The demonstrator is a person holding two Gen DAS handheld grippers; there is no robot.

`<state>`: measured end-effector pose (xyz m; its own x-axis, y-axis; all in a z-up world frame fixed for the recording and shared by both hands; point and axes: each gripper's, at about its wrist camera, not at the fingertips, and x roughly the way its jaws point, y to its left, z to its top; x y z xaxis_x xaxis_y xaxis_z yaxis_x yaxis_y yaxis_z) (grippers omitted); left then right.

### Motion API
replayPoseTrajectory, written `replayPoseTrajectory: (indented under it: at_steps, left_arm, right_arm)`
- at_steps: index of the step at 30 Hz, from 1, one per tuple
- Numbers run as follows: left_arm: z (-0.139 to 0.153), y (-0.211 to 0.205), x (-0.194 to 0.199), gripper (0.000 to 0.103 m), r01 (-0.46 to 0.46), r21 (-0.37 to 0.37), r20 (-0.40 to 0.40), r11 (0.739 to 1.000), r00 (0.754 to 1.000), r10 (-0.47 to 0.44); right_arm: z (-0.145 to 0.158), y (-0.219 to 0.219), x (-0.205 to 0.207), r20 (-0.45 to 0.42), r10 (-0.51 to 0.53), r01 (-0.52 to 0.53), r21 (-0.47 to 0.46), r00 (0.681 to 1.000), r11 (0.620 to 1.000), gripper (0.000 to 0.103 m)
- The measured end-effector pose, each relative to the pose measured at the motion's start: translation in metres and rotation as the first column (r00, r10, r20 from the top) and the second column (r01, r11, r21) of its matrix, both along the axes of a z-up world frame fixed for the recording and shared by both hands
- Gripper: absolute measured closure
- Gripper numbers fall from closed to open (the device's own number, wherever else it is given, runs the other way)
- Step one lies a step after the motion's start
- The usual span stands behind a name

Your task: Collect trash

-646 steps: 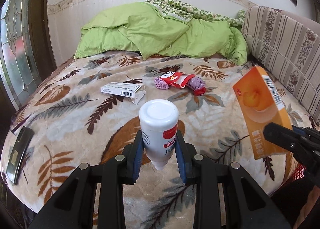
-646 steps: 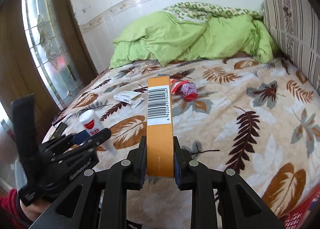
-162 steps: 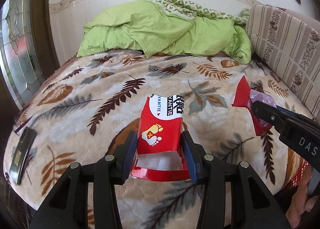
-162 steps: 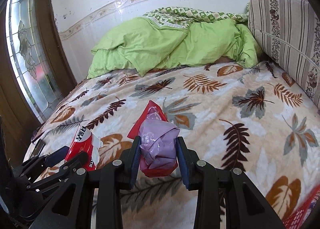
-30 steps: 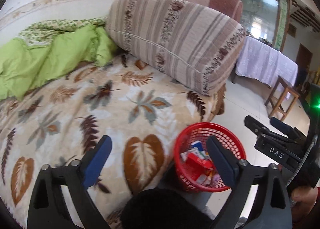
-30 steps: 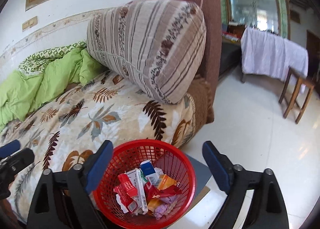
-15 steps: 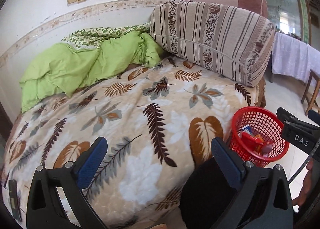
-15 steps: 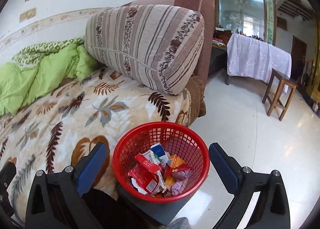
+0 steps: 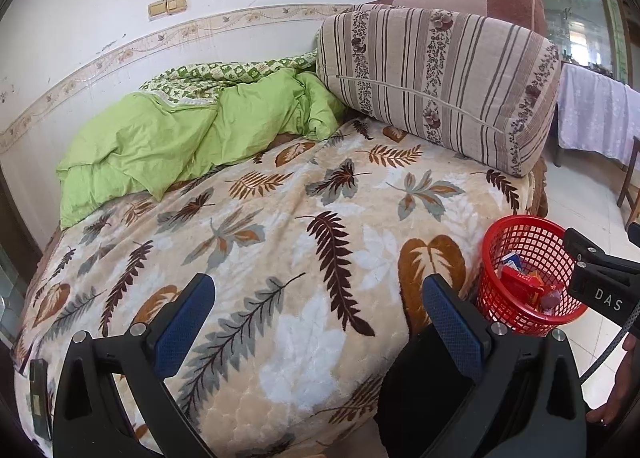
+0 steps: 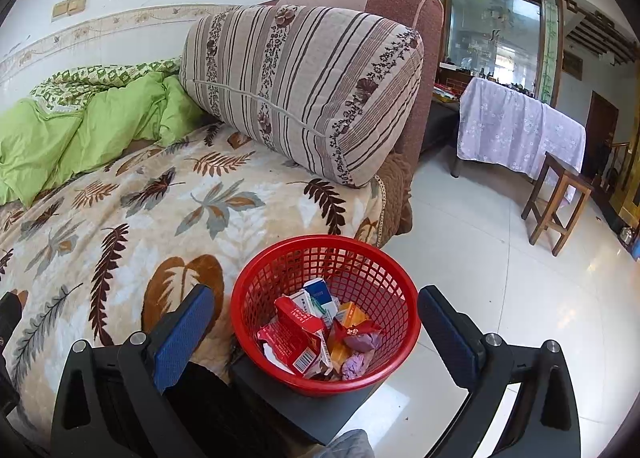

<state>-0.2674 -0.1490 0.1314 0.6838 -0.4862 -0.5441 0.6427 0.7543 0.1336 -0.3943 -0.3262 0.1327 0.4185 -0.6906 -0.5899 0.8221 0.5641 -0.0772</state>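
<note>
**Two empty grippers, one filled basket**

Two grippers are seen, each with its jaws spread wide and nothing held between them. The left gripper (image 9: 318,318) is held over the front edge of the bed (image 9: 280,225), above the leaf-patterned blanket. The right gripper (image 10: 314,328) is held over the one red basket (image 10: 256,282), which is framed between its blue pads without being touched.

The basket is set on a dark block just beside the front right corner of the bed. The trash (image 10: 320,330) is gathered inside it: one red carton, one white and blue box, one orange packet, one red wrapper and two purple crumpled pieces can be counted; whatever is buried beneath cannot be told.

On the bed, one green quilt (image 9: 180,137) is bunched along the far edge by the wall, and one striped cushion (image 9: 436,85) is propped along the right edge. One dark flat object (image 9: 38,394) is seen at the front left corner.
</note>
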Motion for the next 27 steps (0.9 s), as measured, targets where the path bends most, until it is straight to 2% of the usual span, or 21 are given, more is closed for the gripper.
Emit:
replayPoseTrajectory:
  at_steps: [5,27]
  left_arm:
    - [-0.0023,0.0027,0.0034,0.0,0.012,-0.032,-0.056,0.999,0.998,-0.014]
    - [-0.0055,0.0024,0.0008,0.0,0.011,-0.023,-0.053,1.0,0.999,-0.012]
  right_arm:
    - [-0.002,-0.0007,-0.0002,-0.003,0.002,-0.002,0.01,1.0,1.0,0.001]
    - [-0.0079,-0.0028,0.0004,-0.016,0.005,-0.005,0.037,1.0,0.999,0.001]
